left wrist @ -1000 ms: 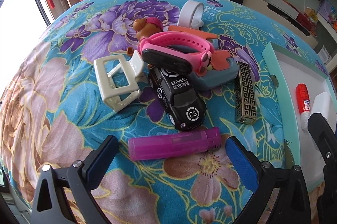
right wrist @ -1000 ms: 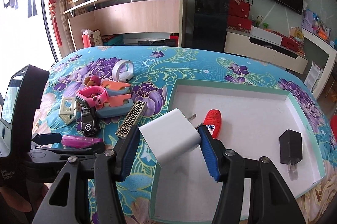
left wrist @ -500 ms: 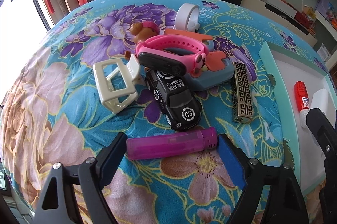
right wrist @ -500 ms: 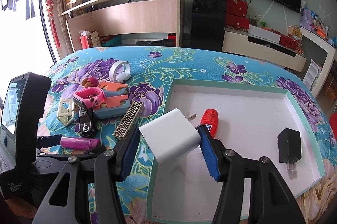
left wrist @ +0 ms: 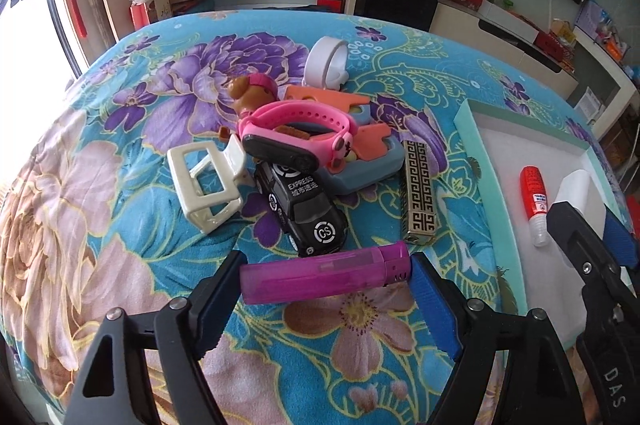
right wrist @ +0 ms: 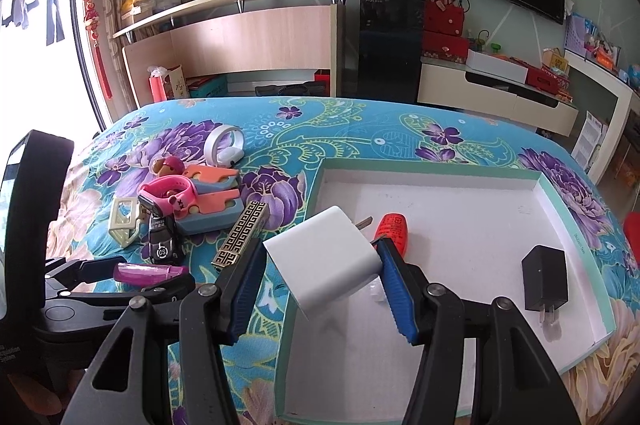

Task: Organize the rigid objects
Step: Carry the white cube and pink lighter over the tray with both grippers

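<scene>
My left gripper (left wrist: 326, 295) is shut on a purple lighter (left wrist: 326, 277), clamped end to end and held just above the floral cloth; it also shows in the right wrist view (right wrist: 148, 273). My right gripper (right wrist: 322, 279) is shut on a white plug adapter (right wrist: 324, 267) and holds it over the left part of the white tray (right wrist: 460, 173). In the tray lie a red glue bottle (right wrist: 394, 231) and a black plug adapter (right wrist: 546, 279). The tray (left wrist: 472, 133) and the glue bottle (left wrist: 534, 197) also show in the left wrist view.
A pile lies ahead of the left gripper: black toy car (left wrist: 304, 209), pink watch (left wrist: 296, 129), white frame (left wrist: 202, 181), gold patterned lighter (left wrist: 420, 195), orange-and-blue block (left wrist: 360, 161), white ring stand (left wrist: 328, 65), brown bear figure (left wrist: 248, 91). Shelves and cabinets stand beyond the table.
My left gripper has closed in from both ends onto the purple lighter and lifted slightly. The right gripper has held the white adapter almost still over the tray.
</scene>
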Tool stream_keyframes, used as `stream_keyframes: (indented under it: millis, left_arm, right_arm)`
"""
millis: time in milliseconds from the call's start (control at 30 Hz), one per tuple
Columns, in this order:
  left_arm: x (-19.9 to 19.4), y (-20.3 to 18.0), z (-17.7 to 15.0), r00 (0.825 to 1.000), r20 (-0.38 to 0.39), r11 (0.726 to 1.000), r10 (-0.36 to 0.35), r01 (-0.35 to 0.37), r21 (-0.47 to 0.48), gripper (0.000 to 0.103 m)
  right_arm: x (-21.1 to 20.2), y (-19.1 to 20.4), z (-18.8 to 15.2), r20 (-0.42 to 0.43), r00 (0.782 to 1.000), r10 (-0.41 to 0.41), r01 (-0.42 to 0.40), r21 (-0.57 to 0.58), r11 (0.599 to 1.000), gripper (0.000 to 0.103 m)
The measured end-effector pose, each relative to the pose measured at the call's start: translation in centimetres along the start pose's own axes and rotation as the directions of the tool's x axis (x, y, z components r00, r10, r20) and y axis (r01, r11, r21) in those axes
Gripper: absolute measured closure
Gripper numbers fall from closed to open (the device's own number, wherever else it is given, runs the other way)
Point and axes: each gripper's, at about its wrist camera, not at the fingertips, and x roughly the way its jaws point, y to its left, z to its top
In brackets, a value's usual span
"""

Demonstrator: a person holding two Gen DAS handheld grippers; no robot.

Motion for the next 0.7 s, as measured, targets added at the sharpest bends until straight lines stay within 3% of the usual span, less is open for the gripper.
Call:
stream_keyframes:
  millis: [333,567,700]
  left_arm:
    - [-3.0,-4.9,0.4,0.984,0.145,0.987,-0.102,0.081,0.142,0.019]
    - [-4.7,-10.8,-0.6,0.949,0.21,0.93,-0.234,0.156,0.332,0.019]
    - [-4.4,-13.2,-1.4,0.943,0.216,0.899,-0.251,0.145,0.414,0.019]
  right_arm:
    - [-0.8,-4.6,-0.1,-0.003,0.996,-0.091,0.091,0.108,0.99,0.044]
    - [-1.2,-10.1,-1.1,-0.053,0.987,-0.152,0.161,0.253,0.954,0.044]
    - [-1.2,-12.3,-1.8,-0.094,0.981,-0.172,0.192,0.31,0.931,0.044]
